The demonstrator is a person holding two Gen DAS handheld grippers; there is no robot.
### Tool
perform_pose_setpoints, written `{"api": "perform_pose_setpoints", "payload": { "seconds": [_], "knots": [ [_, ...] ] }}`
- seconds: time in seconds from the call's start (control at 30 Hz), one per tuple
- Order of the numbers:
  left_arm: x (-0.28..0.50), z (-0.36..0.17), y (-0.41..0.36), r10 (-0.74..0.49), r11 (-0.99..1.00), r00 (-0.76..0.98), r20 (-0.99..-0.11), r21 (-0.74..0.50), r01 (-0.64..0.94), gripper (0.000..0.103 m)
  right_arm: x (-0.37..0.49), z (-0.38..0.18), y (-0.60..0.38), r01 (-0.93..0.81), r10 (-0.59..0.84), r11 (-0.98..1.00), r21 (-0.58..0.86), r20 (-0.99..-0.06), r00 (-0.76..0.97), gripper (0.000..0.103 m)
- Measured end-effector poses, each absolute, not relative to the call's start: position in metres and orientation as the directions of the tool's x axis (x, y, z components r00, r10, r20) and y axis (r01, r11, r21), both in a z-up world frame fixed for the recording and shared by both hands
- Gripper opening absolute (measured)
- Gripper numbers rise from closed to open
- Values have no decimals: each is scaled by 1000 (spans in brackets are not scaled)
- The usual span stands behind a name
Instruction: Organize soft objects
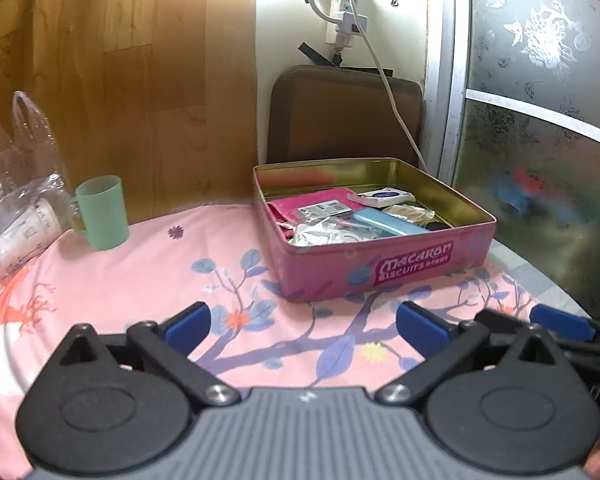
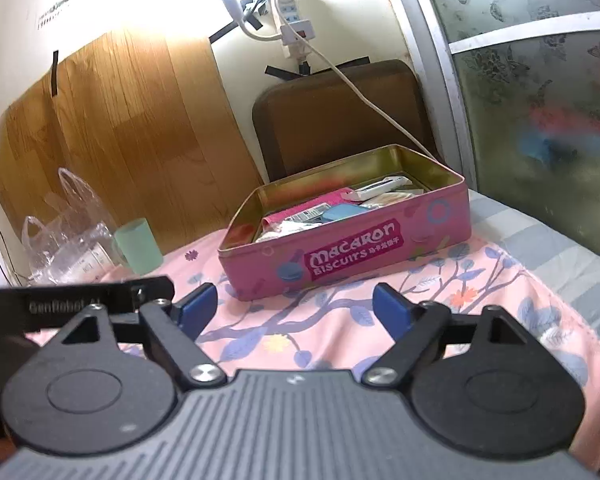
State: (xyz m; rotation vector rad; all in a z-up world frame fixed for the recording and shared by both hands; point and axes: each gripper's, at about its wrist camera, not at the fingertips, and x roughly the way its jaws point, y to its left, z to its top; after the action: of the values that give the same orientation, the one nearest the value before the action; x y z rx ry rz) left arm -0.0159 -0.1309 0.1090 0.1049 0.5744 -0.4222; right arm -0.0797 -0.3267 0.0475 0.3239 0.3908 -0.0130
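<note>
Pink floral cloth (image 1: 100, 280), biscuit tin (image 1: 380, 268), left gripper (image 1: 304, 326) and right gripper (image 2: 294, 308) jaws wide, empty

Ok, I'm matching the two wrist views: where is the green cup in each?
Left wrist: green cup at mid-left, on the pink cloth, well left of the tin.
Right wrist: cup at left, partly behind a plastic bag.
Shared landmark: the pink tin.

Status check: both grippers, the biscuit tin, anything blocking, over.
Left gripper open, empty. Right gripper open, empty. Pink biscuit tin ahead on floral cloth, lid off, full. Green cup off left; path unobstructed.
</note>
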Motion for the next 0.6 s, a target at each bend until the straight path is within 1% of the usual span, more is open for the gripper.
{"api": "perform_pose_setpoints", "payload": {
  "seconds": [0.2, 0.37, 0.47, 0.6],
  "knots": [
    [-25, 105, -116, -297, 935, 770, -565, -6, 356, 103, -87, 51, -326, 83, 65, 931, 356, -383, 922, 88],
    [-32, 97, -112, -244, 942, 783, -572, 53, 332, 103, -93, 49, -321, 82, 69, 929, 362, -386, 920, 89],
    [-33, 93, -113, -233, 939, 775, -587, 70, 336, 103, -93, 48, -318, 77, 78, 927, 367, -389, 918, 89],
    [-35, 91, -113, -230, 939, 778, -584, 76, 335, 103, -93, 49, -313, 71, 83, 929, 364, -390, 917, 89]
  ]
}}
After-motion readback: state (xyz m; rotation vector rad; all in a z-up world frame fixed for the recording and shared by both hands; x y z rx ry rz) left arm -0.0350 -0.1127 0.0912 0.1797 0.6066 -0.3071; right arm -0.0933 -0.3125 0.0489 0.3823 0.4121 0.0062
